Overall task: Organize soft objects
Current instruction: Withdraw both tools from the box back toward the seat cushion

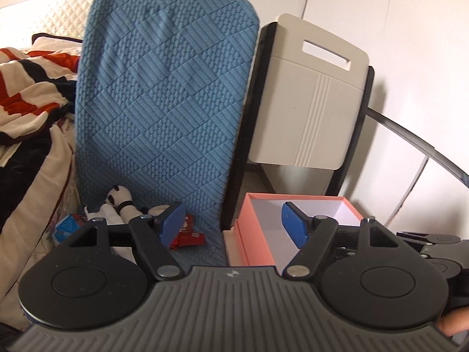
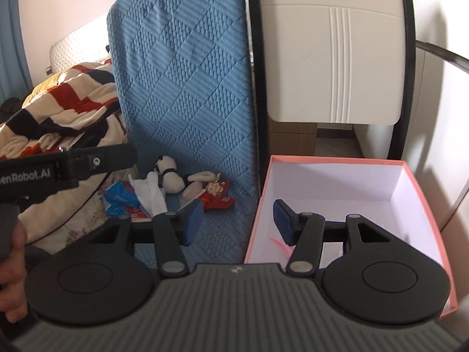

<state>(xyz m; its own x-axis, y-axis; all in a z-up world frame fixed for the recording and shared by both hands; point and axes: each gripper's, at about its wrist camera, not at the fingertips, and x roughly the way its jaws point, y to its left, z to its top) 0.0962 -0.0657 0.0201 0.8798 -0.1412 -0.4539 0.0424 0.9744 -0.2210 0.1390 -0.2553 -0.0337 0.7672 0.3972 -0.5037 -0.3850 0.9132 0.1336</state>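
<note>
A black-and-white plush dog (image 2: 170, 180) lies on the blue quilted chair seat (image 2: 217, 234) with a red pouch (image 2: 218, 199), white tissue (image 2: 152, 193) and blue wrappers (image 2: 120, 196) around it. In the left wrist view the plush dog (image 1: 123, 202) and red pouch (image 1: 187, 234) sit just ahead of my left gripper (image 1: 234, 226), which is open and empty. An open pink box (image 2: 263, 205) with a white inside stands to the right of the seat. My right gripper (image 2: 237, 220) is open and empty, straddling the pink box's left wall. The pink box (image 1: 255, 234) also shows beside the left gripper.
The blue chair back (image 1: 164, 88) rises behind the toys. A cream chair back with black frame (image 2: 331, 58) stands behind the box. A striped red, black and cream blanket (image 2: 58, 105) is heaped on the bed at left. A hand (image 2: 14, 264) holds the left gripper's handle.
</note>
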